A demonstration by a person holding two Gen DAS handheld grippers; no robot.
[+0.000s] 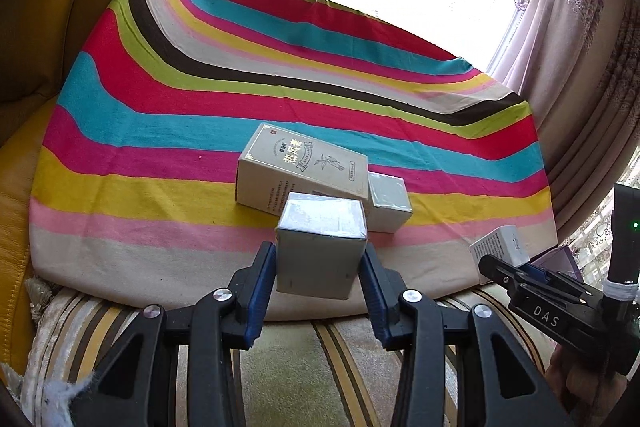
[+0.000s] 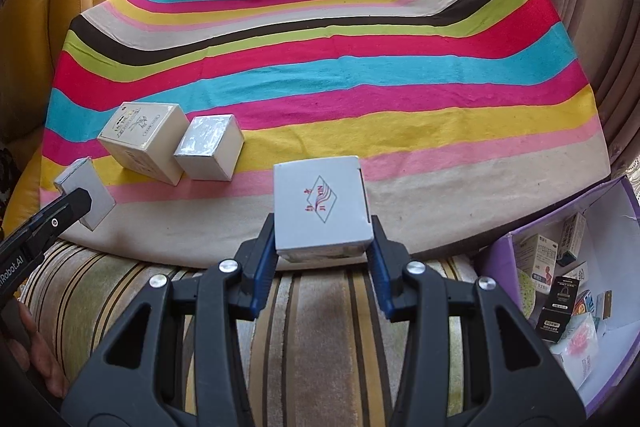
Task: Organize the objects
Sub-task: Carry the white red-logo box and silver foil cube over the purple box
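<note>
My left gripper (image 1: 320, 267) is shut on a small grey box (image 1: 322, 245) with a shiny top, held above the front edge of the striped cloth (image 1: 200, 99). My right gripper (image 2: 324, 247) is shut on a white box (image 2: 322, 209) with a red and blue diamond logo. On the cloth lie a beige box (image 1: 298, 167) with Chinese lettering and a small silver-topped box (image 1: 388, 201) right beside it. From the right wrist view the left gripper (image 2: 78, 205) with its grey box (image 2: 86, 193) shows at the left; the right gripper (image 1: 504, 267) shows at the right of the left wrist view.
A purple open carton (image 2: 600, 211) with several small packages stands at the lower right. A yellow leather cushion (image 1: 48, 27) borders the cloth on the left, curtains (image 1: 580, 47) and a bright window at the back. A striped seat (image 2: 312, 307) lies under both grippers.
</note>
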